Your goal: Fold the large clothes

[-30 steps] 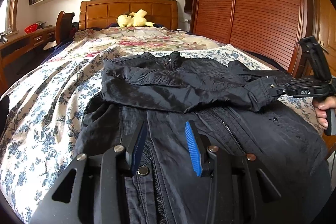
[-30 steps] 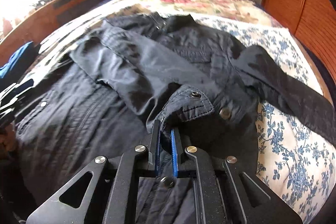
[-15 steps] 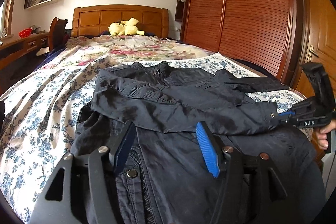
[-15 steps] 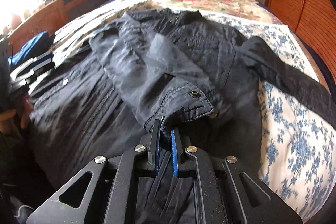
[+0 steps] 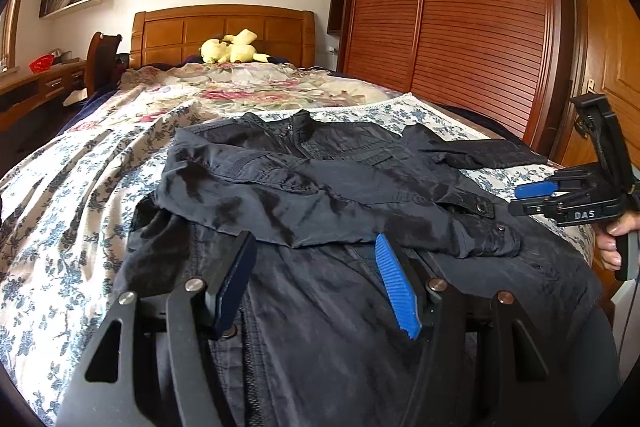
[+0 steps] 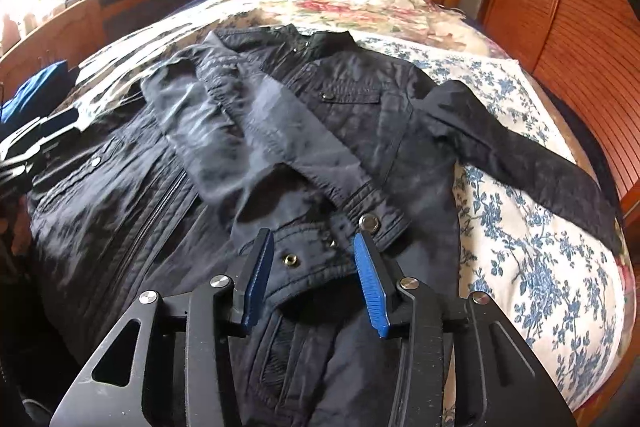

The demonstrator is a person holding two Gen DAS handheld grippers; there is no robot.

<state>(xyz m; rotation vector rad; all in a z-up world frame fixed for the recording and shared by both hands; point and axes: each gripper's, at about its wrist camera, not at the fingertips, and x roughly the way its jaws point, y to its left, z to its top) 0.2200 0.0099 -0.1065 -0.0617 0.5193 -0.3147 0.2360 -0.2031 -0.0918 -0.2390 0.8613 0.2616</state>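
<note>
A dark navy jacket (image 5: 320, 187) (image 6: 328, 99) lies front up on the flowered bedspread (image 5: 80, 187). One sleeve is folded across its chest, with its snap cuff (image 6: 352, 227) (image 5: 484, 227) lying near the hem. The other sleeve (image 6: 540, 163) stretches out to the right over the bedspread. My right gripper (image 6: 314, 267) (image 5: 536, 195) hovers at the cuff; its jaws are opening, the cuff edge lies loose between them and the pads do not press on it. My left gripper (image 5: 316, 267) stands open over the jacket's lower front by the zipper, with nothing gripped.
A yellow plush toy (image 5: 232, 51) sits by the wooden headboard (image 5: 224, 31). Slatted wardrobe doors (image 5: 460, 27) run along the bed's right side. A wooden desk (image 6: 100, 7) and a chair stand on the left, with blue cloth (image 6: 40, 95) near the bed's left edge.
My right gripper's jaws have spread apart and let go of the cuff, which now lies flat on the jacket. The left gripper's jaws have widened.
</note>
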